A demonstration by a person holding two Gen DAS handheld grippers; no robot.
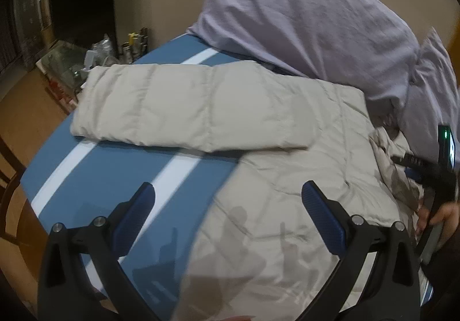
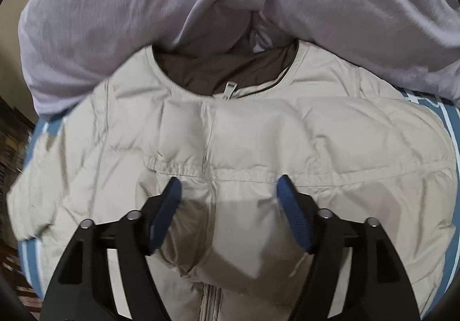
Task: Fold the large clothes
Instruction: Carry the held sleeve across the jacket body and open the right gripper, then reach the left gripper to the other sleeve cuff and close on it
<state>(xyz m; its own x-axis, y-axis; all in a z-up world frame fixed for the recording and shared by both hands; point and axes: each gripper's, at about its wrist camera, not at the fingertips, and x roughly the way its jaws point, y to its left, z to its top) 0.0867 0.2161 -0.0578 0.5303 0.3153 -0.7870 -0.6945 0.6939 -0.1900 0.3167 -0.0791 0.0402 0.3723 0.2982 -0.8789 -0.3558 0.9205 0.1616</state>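
**Puffy jacket lies flat, both grippers open above it**

Blue cloth with pale stripes [image 1: 115, 165] covers the table I am working over, and a tan wall stands behind it. My landmark is the puffy cream jacket [image 2: 258, 131], which lies front-up on that cloth.

Behind the jacket, at its collar end, sits a big heap of pale purple fabric [image 1: 302, 19]. The heap touches the collar and hides a bit of it. In the right wrist view I see the brown lining inside the neck and the zip pull [image 2: 231, 90] at the top of the closed zip.

One jacket sleeve [image 1: 184, 108] sticks straight out to the side, flat on the blue cloth. Past the end of that sleeve, off the table, I see some bottles and jars [image 1: 129, 45], too small to name.

My left gripper [image 1: 228, 200] hangs over the jacket body near that sleeve. Its jaws stand wide and nothing is between them.

My right gripper [image 2: 229, 188] hangs over the middle of the jacket, right above the zip line. Its jaws are spread apart and the pads do not press on the cloth. From the left wrist view, I can see a hand [image 1: 440, 220] on the right gripper's handle, at the far side of the jacket.
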